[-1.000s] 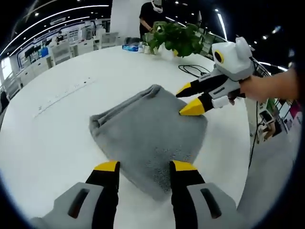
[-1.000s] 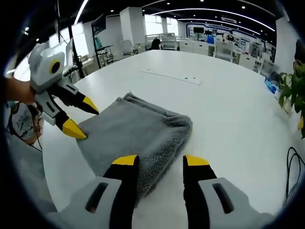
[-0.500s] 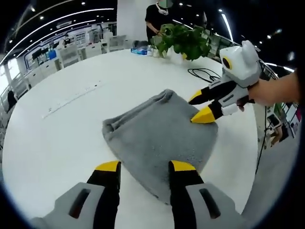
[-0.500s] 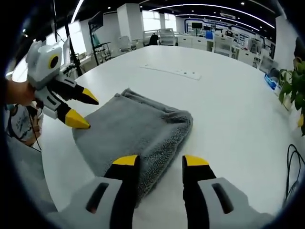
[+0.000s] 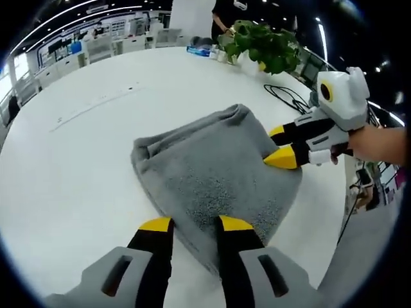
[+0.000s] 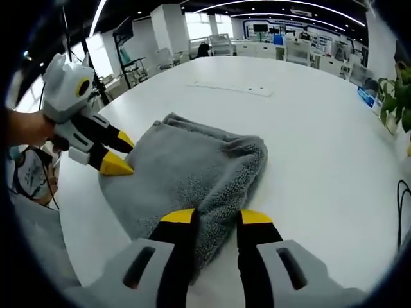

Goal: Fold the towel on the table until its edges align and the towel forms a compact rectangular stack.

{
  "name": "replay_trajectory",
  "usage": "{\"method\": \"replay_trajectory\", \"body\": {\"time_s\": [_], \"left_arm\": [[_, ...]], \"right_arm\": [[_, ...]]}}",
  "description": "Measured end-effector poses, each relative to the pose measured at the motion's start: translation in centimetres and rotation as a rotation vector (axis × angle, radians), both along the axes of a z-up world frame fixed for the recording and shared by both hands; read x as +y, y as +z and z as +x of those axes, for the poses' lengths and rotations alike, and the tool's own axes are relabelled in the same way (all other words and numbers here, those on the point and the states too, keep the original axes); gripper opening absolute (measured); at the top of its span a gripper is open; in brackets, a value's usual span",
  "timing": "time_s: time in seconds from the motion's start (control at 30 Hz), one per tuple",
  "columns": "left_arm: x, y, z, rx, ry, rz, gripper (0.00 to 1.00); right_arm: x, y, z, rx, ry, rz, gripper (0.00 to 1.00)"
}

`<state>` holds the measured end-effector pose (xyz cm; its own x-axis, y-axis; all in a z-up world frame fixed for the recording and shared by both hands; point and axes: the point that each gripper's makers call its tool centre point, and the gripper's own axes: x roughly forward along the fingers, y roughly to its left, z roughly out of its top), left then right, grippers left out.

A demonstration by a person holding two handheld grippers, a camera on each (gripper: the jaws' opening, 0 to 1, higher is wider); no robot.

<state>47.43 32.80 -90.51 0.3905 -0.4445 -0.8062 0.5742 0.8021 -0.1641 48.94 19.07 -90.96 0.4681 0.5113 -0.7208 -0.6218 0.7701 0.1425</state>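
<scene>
— Closing in on both sides since a moment ago: jaws narrowing around the towel [image 5: 212, 173] edge on the table [image 5: 77, 160], folded and lumpy, lying straight ahead of the fingertips.

— Left gripper [image 5: 190, 224] pinching?

— Narrowing on the near edge, pile bulging between the tips, but hard to tell whether clenched. Right gripper [image 6: 217, 217] doing likewise at the opposite corner.

— Risk?

— Possibly catching only the top layer, dragging the stack askew. Plant [image 5: 260, 50] and cable [image 5: 289, 97] lying well beyond the tips.
</scene>
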Motion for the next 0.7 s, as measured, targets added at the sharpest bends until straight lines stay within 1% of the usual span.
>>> {"method": "replay_trajectory", "body": {"time_s": [0.1,0.23,0.37,0.5,0.7], "left_arm": [[0.0,-0.2,0.3,0.015,-0.007,-0.003,0.27],[0.0,-0.1,1.0,-0.007,-0.034,0.016,0.26],[0.0,-0.1,1.8,-0.033,-0.042,0.036,0.26],[0.1,0.0,2.3,-0.058,-0.037,0.044,0.25],[0.4,0.1,3.5,-0.066,-0.036,0.053,0.25]], "right_arm": [[-0.1,-0.4,0.4,0.014,-0.005,0.01,0.22],[0.0,-0.4,0.8,0.017,-0.015,0.018,0.21],[0.4,-0.2,1.3,0.005,-0.016,0.005,0.21],[0.7,-0.3,2.3,-0.02,-0.004,-0.021,0.2],[1.1,-0.1,3.3,-0.032,-0.004,-0.033,0.2]]}}
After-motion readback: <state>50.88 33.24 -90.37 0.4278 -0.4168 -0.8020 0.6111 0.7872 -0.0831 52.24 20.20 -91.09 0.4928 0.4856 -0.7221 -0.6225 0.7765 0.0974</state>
